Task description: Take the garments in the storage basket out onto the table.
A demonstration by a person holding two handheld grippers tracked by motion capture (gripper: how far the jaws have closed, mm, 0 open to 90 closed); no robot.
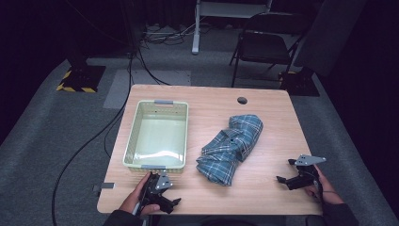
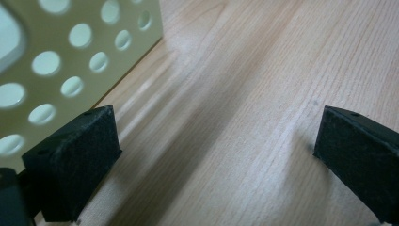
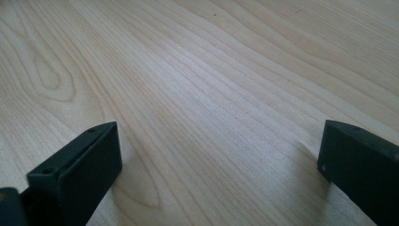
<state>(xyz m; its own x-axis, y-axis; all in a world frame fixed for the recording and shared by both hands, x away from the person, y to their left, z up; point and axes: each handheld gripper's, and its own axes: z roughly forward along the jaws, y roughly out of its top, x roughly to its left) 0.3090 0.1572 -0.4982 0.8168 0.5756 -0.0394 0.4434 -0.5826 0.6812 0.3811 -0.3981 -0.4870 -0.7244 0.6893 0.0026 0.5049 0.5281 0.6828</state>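
while both hands rest low near the table's (image 1: 263, 186) front edge, i see a crumpled blue plaid shirt (image 1: 231, 147) right of centre, its long axis running from near-left to far-right. just left stands a pale green perforated basket (image 1: 133, 133). my left gripper (image 1: 170, 203) and right gripper (image 1: 285, 170) sit with jaws spread wide, holding nothing.
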